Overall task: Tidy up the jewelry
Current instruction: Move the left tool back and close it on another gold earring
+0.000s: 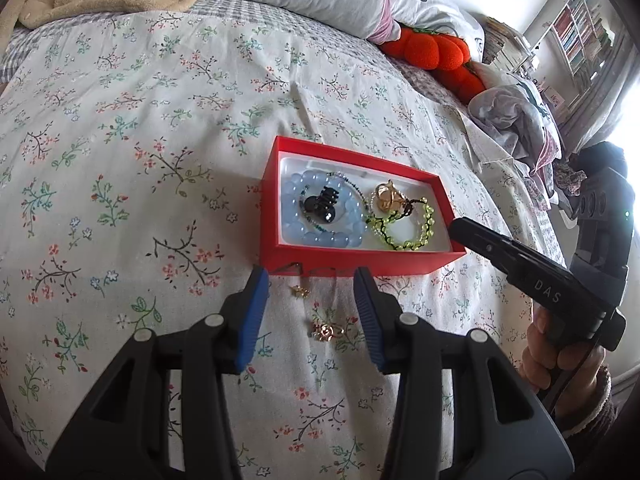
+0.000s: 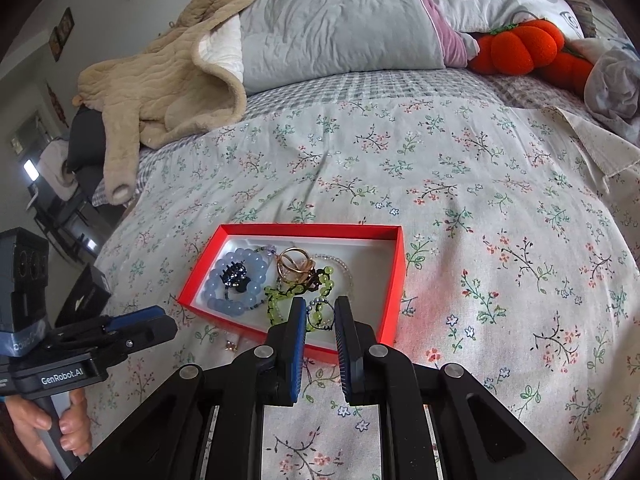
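Our left gripper (image 1: 310, 280), wide open and empty, should straddle the gold rose ring (image 1: 326, 332) just before the red box (image 1: 360, 258); our right gripper (image 2: 318, 314) hangs part-open, empty.

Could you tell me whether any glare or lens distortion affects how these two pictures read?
Left wrist view: window light blows out the right edge, and the fisheye bows the shallow red cardboard box. Right wrist view: even light, a reddish cast on the floral cotton bedsheet beside the box, dark corners.
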Demonstrator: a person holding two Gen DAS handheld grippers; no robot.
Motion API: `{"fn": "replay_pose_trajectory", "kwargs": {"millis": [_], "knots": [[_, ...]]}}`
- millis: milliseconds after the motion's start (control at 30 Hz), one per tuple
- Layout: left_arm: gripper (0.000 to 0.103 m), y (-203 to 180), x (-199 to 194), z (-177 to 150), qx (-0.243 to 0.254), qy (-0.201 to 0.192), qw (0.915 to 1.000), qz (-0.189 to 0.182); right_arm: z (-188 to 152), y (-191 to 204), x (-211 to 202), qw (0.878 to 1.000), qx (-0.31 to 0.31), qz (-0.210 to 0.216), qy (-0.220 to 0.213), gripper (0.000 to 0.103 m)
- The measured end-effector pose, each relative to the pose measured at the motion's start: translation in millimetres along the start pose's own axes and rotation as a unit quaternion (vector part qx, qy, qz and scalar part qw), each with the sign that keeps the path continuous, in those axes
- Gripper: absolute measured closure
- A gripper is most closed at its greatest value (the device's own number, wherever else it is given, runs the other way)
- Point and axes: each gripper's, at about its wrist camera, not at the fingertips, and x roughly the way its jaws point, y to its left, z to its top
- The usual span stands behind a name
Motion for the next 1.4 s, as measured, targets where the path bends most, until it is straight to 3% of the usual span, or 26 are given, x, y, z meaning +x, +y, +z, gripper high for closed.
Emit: {"fn": "replay_pose_trajectory", "kwargs": {"millis": [267,400,500,633,833,1000,1133,1400], "knots": [[0.052,3,3,-4,-0.004,0.009,0.9999,0.011,4,-1,10,1.000,0.001,-0.009,0.006,0.088],[0.052,3,12,-8,0.003,0.033,0.9993,0.017,3,-1,11,1.000,0.000,-0.006,0.009,0.088],[0.066,9,22,-11,-0.009,0.053,0.9984,0.019,0,1,9,1.000,-0.003,-0.002,0.009,0.088],[0.074,18,38,-13,-0.036,0.072,0.9967,0.011,-2,2,8,1.000,-0.008,0.003,0.010,0.088],[0.075,5,53,-13,-0.032,0.072,0.9968,0.013,-6,-1,6,1.000,-0.011,0.004,0.012,0.088],[0.075,-6,64,-12,-0.022,0.072,0.9962,0.043,-6,-5,3,1.000,-0.010,0.005,0.010,0.088],[0.092,-8,67,-12,-0.020,0.068,0.9948,0.073,-5,-5,4,1.000,-0.010,0.005,0.011,0.088],[0.095,3,60,-9,-0.054,0.077,0.9949,0.038,-6,-1,1,1.000,-0.016,0.007,0.008,0.088]]}}
